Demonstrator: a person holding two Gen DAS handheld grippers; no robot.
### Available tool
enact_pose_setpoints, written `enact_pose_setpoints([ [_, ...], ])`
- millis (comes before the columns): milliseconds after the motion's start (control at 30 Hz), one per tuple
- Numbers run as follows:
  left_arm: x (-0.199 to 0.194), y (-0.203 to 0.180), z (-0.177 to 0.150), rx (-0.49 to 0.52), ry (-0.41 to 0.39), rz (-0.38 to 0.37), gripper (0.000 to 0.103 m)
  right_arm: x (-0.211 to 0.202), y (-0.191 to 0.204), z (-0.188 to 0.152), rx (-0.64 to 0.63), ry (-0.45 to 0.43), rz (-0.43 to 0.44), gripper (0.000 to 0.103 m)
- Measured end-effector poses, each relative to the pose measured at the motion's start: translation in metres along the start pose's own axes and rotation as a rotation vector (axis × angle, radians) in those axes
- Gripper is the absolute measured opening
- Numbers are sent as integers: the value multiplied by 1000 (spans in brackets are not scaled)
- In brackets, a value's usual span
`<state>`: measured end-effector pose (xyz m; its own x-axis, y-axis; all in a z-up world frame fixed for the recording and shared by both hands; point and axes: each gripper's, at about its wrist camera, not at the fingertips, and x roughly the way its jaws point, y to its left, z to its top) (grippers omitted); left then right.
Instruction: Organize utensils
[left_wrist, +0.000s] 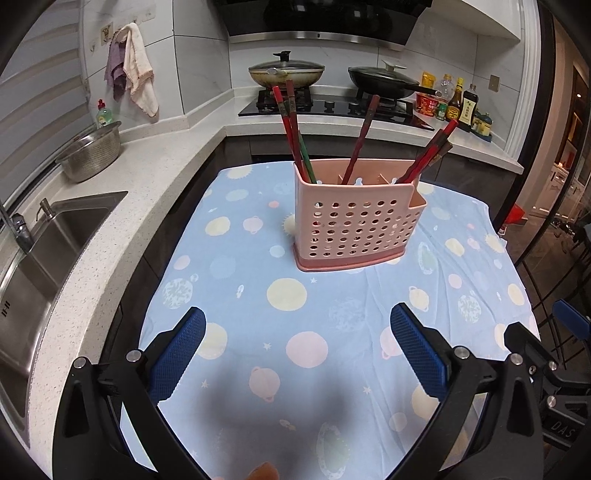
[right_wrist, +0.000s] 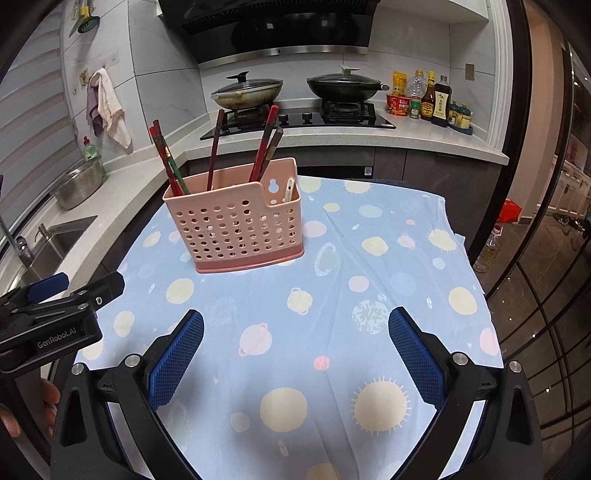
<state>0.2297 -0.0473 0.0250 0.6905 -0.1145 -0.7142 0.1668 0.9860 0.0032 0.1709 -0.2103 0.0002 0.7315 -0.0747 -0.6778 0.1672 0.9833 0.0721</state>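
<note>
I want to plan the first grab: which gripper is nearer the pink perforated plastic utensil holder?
Left, slightly. The left gripper faces the pink perforated plastic utensil holder almost head-on; the right gripper sits off to its right.

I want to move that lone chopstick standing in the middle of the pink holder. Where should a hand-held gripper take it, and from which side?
Probably grip the lone chopstick on its bare upper shaft, well above the pink holder rim, coming from above and in front. It leans with free space on both sides, so open fingers fit around it; lower down, the holder wall hides it.

A home kitchen: gas hob (right_wrist: 295, 120) with 2 lidded pans, steel sink (left_wrist: 44, 251), range hood (left_wrist: 321, 22).
</note>
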Motion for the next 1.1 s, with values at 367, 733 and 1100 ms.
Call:
enact_pose_setpoints([
  [367,-7,-8,-11,25,4,-11,96,-2,-3,-9,7,12,1,96],
  [733,-7,-13,-22,23,26,-10,96,-4,1,-15,-3,23,4,96],
  [1100,-9,-8,-26,2,20,16,96,0,3,-20,-8,42,8,96],
])
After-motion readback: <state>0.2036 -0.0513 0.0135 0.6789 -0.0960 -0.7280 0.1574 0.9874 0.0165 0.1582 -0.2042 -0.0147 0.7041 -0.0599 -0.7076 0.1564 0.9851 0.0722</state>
